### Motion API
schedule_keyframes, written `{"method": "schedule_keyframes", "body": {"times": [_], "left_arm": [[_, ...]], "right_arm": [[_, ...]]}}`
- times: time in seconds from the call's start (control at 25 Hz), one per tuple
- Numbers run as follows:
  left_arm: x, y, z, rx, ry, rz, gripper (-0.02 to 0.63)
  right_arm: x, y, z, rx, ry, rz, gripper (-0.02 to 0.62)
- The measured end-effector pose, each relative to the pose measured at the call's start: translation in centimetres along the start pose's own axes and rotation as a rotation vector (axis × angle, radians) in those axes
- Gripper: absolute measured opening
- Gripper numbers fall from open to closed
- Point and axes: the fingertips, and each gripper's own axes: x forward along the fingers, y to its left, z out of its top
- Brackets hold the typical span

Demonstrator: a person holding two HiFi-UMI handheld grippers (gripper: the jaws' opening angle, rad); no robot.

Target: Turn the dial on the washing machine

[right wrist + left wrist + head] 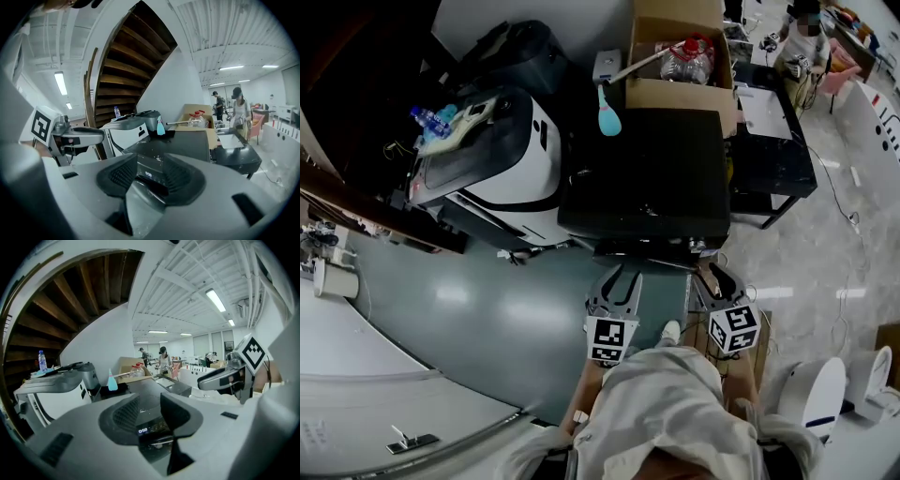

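Grey workshop floor is showing underfoot, and the washing machine is sitting dead ahead, its control strip facing both grippers. L gripper is hovering w/ jaws apart and empty, framing the lit display. A pale round shape just under it is prob. the dial. R gripper is hanging alongside, jaws pinched practically closed on nothing. Best bet, I'm reckoning: squaring one gripper to the knob, straddling it, pinching the rim, then rolling the wrist, not dragging.
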Motion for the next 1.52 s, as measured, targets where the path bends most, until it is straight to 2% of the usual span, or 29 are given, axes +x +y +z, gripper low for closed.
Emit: {"method": "schedule_keyframes", "body": {"times": [0.28, 0.56, 1.0, 1.52], "left_arm": [[1.5, 0.5, 0.2, -0.008, 0.018, 0.042, 0.132], [3.5, 1.3, -0.1, -0.012, 0.022, 0.020, 0.132], [8.4, 2.7, -2.0, 0.008, 0.022, -0.125, 0.132], [12.5, 4.4, -6.0, 0.033, 0.079, -0.320, 0.132]], "right_arm": [[1.9, -1.6, 0.6, -0.010, 0.008, 0.037, 0.168], [3.4, -2.8, 0.3, -0.002, 0.028, 0.007, 0.167], [5.2, -4.6, -1.0, 0.044, 0.038, -0.168, 0.167], [7.9, -5.2, -4.2, 0.113, 0.062, -0.356, 0.170]]}}
